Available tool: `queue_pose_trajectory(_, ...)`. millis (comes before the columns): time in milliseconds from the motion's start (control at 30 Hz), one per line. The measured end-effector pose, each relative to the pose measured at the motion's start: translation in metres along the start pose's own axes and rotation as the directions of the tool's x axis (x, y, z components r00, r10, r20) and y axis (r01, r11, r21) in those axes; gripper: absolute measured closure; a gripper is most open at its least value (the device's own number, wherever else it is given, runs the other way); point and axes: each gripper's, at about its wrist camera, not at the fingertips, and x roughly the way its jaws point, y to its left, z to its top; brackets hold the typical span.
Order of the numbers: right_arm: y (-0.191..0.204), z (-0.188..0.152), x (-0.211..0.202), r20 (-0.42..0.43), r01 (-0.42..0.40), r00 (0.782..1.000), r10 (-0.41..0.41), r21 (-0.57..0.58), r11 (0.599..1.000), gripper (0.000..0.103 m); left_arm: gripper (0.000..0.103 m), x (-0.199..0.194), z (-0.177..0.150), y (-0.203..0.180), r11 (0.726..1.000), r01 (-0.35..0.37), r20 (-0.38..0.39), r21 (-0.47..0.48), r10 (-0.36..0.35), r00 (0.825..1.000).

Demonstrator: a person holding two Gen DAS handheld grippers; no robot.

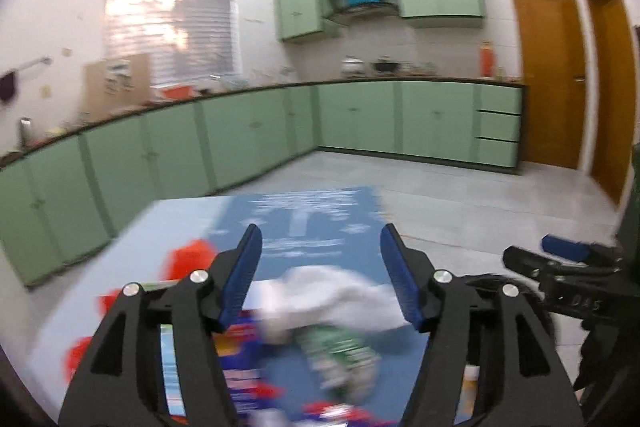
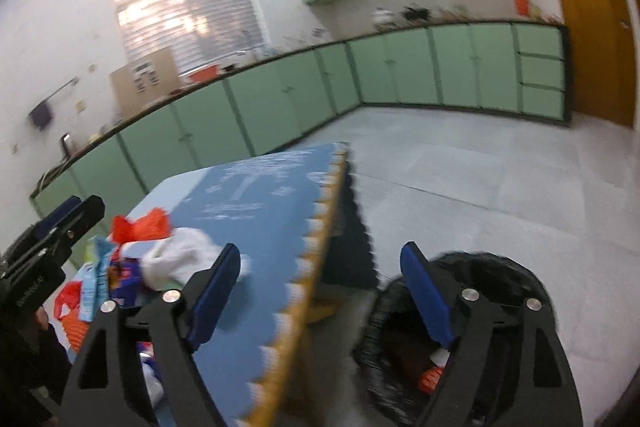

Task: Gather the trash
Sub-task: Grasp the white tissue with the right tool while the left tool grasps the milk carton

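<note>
Since the bench [image 2: 276,211] is carrying the whole litter pile at its near-left end, both tools are hanging over that end. A blue mat with a scalloped yellow edge is covering the bench, probably to keep the top clean.

The black-lined bin [image 2: 472,307] is sitting on the floor just beside the bench's right edge, mouth up. That looks deliberate: a short swing from the pile is all a drop needs. Some bits are already lying inside, an orange piece among them.

The left gripper [image 1: 320,275] is hovering over the pile with jaws spread wide and nothing between them; it is straddling the crumpled white tissue [image 1: 332,291] from above. My read: it is lining up to pinch that first, since it is sitting on top.

The right gripper [image 2: 320,295] is also gaping and holding nothing. It is straddling the bench edge, one finger over the mat, one over the bin, so it seems parked between pickup and drop.

Smaller trash:
- green-and-white wrapper [image 1: 340,359], touching the tissue's near side
- red plastic scraps [image 2: 140,227], at the far left of the pile
- light-blue carton [image 2: 94,283] and a blue-purple packet [image 1: 240,347], partly hidden under the left tool

Motion blur is hiding the labels.
</note>
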Motion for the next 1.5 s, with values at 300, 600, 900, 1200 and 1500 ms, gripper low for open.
queue_pose_trajectory(300, 0.07, -0.023, 0.062, -0.097, -0.05, 0.994, 0.04, -0.095, 0.994, 0.022, 0.03, -0.019, -0.028, 0.079, 0.982, -0.189, -0.06, 0.0, 0.189, 0.98)
queue_pose_trajectory(600, 0.07, -0.029, 0.094, -0.206, -0.024, 0.978, 0.005, -0.088, 0.996, 0.029, 0.034, 0.011, -0.045, 0.106, 0.989, -0.131, -0.181, -0.071, 0.116, 0.977)
queue_pose_trajectory(900, 0.072, -0.037, 0.108, -0.281, -0.106, 0.956, 0.081, -0.076, 0.991, 0.079, 0.058, 0.026, -0.061, 0.105, 0.992, -0.084, -0.219, -0.09, 0.063, 0.974)
queue_pose_trajectory(1200, 0.075, -0.029, 0.094, -0.231, -0.147, 0.965, 0.127, -0.07, 0.987, 0.096, 0.06, 0.024, -0.062, 0.103, 0.99, -0.108, -0.201, -0.086, 0.089, 0.975)
queue_pose_trajectory(1500, 0.068, -0.003, 0.062, -0.131, -0.137, 0.983, 0.128, -0.06, 0.989, 0.098, 0.06, 0.013, -0.044, 0.1, 0.99, -0.109, -0.13, -0.088, 0.097, 0.987)
